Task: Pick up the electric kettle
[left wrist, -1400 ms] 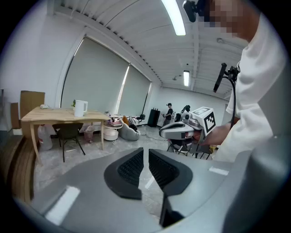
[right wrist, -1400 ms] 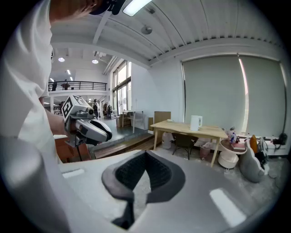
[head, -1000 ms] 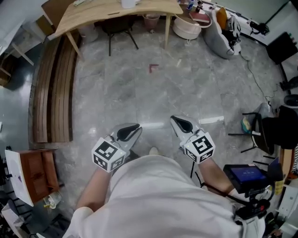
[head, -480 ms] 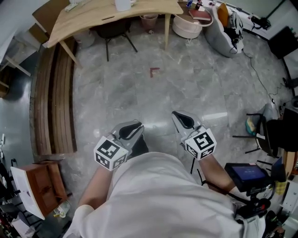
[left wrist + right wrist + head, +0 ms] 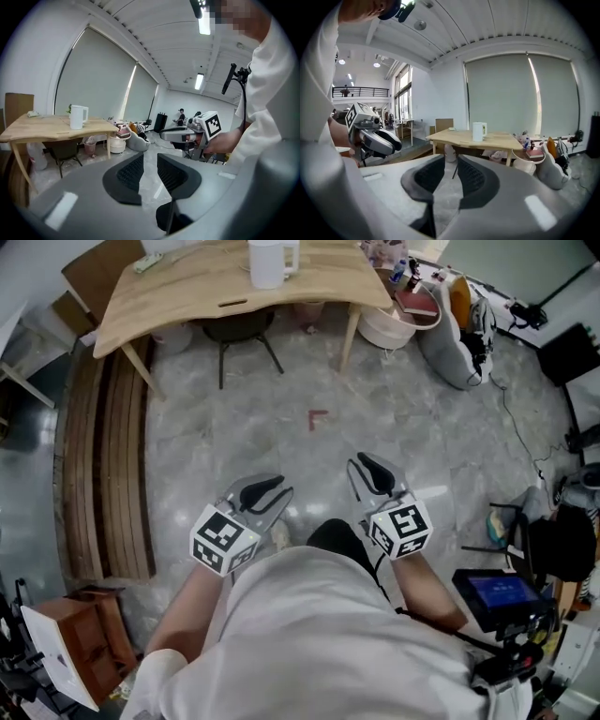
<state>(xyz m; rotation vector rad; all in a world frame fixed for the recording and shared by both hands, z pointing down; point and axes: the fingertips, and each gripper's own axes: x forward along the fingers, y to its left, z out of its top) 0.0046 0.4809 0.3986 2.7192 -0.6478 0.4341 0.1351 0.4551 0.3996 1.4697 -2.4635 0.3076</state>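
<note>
Kettle [image 5: 267, 261] upright, handle right; both empty: left gripper [image 5: 265, 489] ajar, right gripper [image 5: 371, 472] just opening

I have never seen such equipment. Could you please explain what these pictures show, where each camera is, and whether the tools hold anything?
A person holds a two-jaw tool in each hand; there is no robot arm. The head view comes from a camera on the person's head, looking down: the left gripper and the right gripper are held out over a grey floor. Each gripper view looks along that tool's own jaws. Ahead stands a wooden table with a white electric kettle on it. Both grippers are empty, jaws apart; the right jaws have just been opening.
</note>
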